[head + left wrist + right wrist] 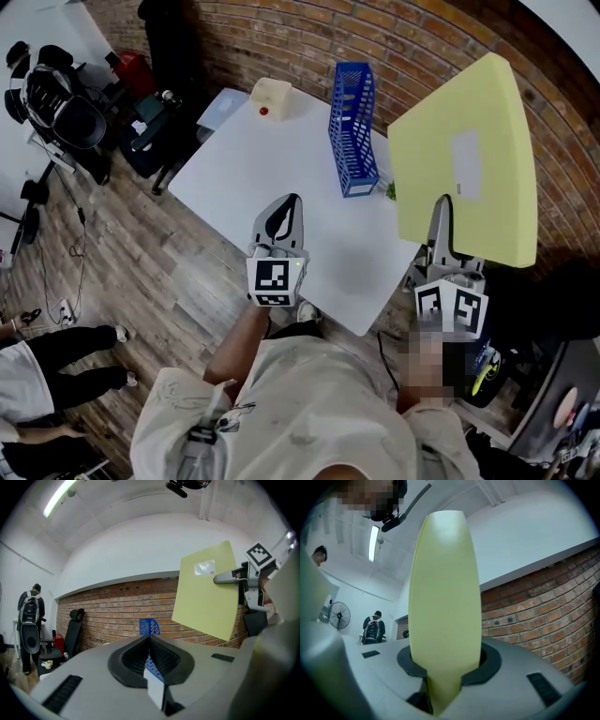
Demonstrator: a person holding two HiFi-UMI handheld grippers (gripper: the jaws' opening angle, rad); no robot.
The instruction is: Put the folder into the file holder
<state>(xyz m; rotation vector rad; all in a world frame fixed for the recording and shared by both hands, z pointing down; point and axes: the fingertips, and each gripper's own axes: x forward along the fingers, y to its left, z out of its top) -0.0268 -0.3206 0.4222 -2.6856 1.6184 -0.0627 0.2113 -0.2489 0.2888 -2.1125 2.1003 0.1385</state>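
Note:
A pale yellow folder (469,159) with a white label hangs in the air at the right, held by its lower edge in my right gripper (441,217). In the right gripper view the folder (445,602) rises edge-on from between the jaws. A blue mesh file holder (353,127) stands upright on the white table (281,150), left of the folder. My left gripper (284,221) hovers over the table's near part, jaws closed together with nothing between them. In the left gripper view the folder (208,595) and file holder (150,626) lie ahead.
A cream box (272,98) with a red dot sits at the table's far corner. A brick wall (403,37) runs behind the table. Black chairs and gear (56,103) stand on the wooden floor at left. A person's legs (56,361) show at lower left.

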